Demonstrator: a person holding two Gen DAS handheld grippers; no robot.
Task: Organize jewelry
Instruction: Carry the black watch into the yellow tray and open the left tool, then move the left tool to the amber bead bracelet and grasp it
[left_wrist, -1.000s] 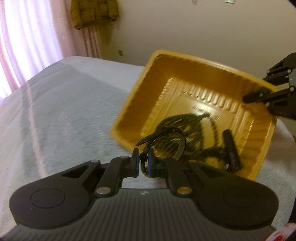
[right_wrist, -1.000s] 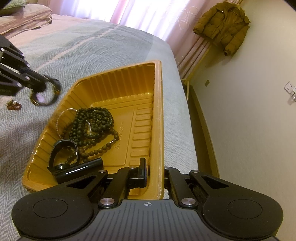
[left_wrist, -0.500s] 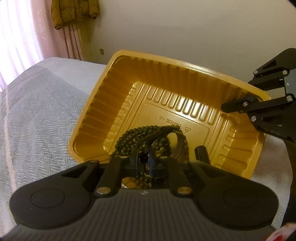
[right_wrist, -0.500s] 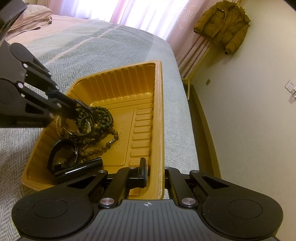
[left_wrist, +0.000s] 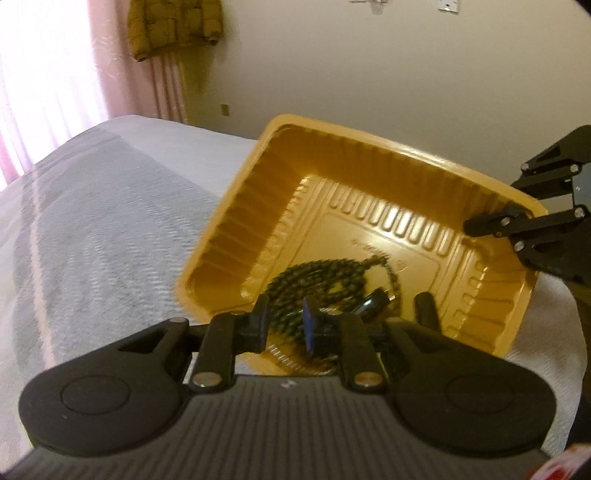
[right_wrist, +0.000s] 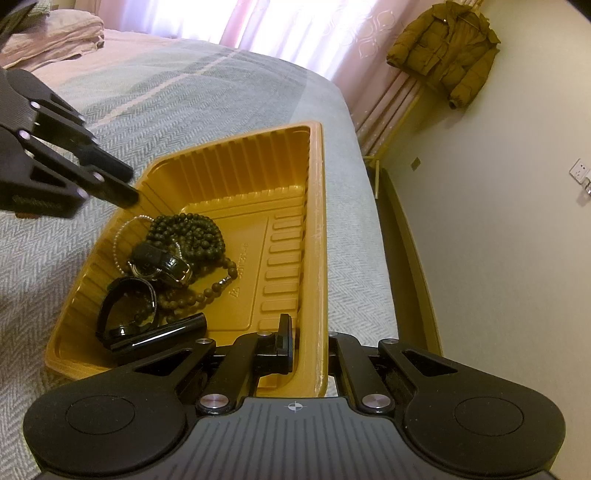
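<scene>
Jewelry, a tangle of dark bead strands (right_wrist: 192, 236), a watch (right_wrist: 162, 264), a black bangle (right_wrist: 125, 310) and a dark tube (right_wrist: 162, 334), is lying in the lower left of the yellow tray (right_wrist: 314, 229) on the grey bedspread (right_wrist: 184, 96) in the right wrist view. At the left of that frame we are keeping our left gripper (right_wrist: 125, 184) above the tray's near-left wall, its fingers slightly parted with nothing between them; it is the nearer claw to the pile, which is sitting just below and right of its tips. At bottom centre our right gripper (right_wrist: 306, 343) is clamping the tray's long right rim. Embossed writing on the tray floor is showing but unreadable.
</scene>
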